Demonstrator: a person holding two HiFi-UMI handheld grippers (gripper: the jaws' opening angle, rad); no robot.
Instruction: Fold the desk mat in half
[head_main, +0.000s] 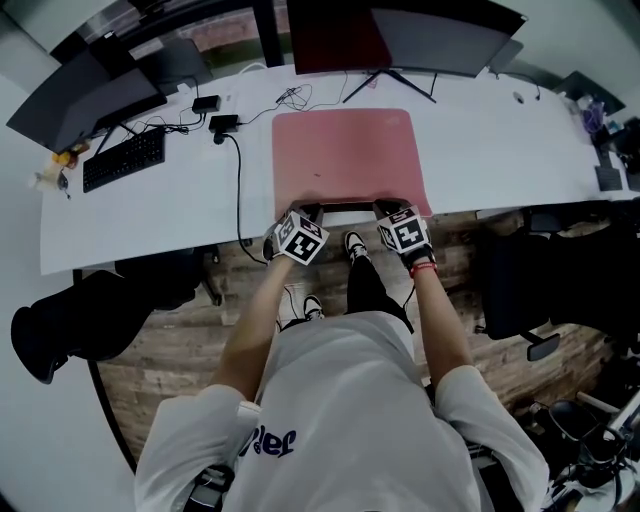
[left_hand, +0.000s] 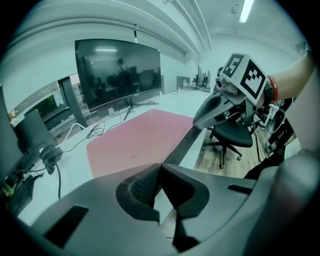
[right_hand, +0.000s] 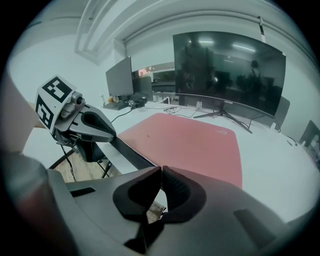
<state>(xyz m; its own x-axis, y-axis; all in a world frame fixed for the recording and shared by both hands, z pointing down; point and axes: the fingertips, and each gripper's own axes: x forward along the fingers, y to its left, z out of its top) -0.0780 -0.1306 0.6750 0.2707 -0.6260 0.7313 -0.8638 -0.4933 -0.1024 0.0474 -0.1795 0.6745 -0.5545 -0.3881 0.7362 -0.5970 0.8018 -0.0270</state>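
Nearest the person, at the near edge of the desk mat (head_main: 345, 160), sit the left gripper (head_main: 309, 210) and the right gripper (head_main: 389, 208), each a little in from its own corner of the mat. Both pairs of jaws are clenched on that edge: each gripper view shows the pads pressed together with the thin mat pinched between them. Between the two grippers the mat's near edge is raised off the desk (head_main: 500, 150) and shows as a dark strip of underside. The rest of the pink mat lies flat and unfolded on the white desk. Just left of the mat a black cable (head_main: 238, 175) runs over the desk's front edge, and well left of the mat lies a black keyboard (head_main: 123, 160). Beyond the mat's far edge stands a wide curved monitor (head_main: 400, 35).
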